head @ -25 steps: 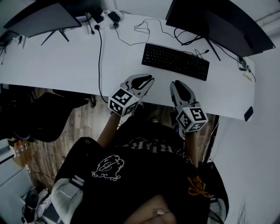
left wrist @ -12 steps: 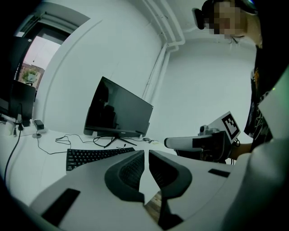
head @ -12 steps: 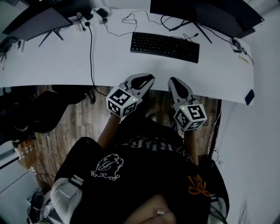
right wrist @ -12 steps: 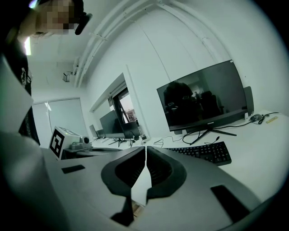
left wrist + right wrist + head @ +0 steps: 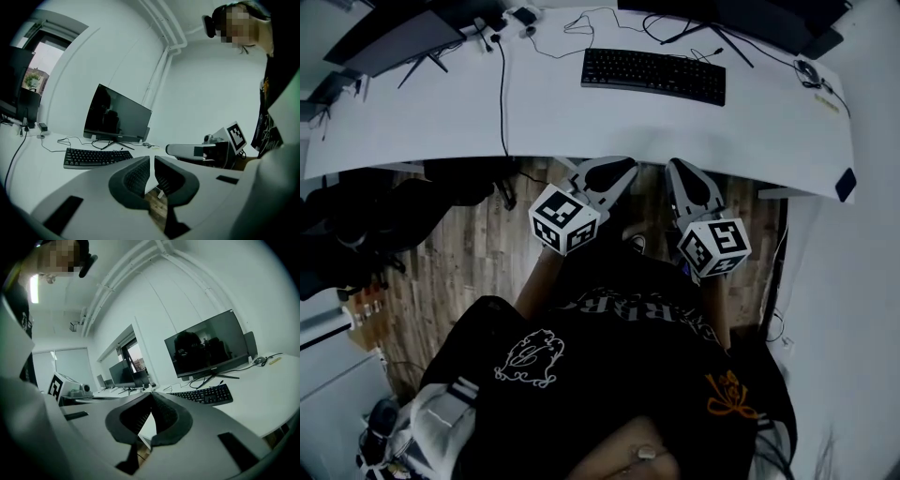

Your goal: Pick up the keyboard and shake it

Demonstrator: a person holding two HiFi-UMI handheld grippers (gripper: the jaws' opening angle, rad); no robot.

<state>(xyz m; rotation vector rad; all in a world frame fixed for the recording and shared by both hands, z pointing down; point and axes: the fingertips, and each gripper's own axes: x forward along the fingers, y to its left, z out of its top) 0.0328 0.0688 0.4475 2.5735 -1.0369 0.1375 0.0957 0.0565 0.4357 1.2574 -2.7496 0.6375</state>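
Black keyboard [image 5: 653,76] lies flat on the white worktop [image 5: 562,117]. At its 6 o'clock, left gripper [image 5: 620,169] and right gripper [image 5: 679,170] hover, both clenched, empty.

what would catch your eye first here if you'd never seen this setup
The black keyboard lies toward the far side of the white desk, in front of a dark monitor. Nearer the person, by the desk's front edge, the left tongs and right tongs point at it, both shut and empty.
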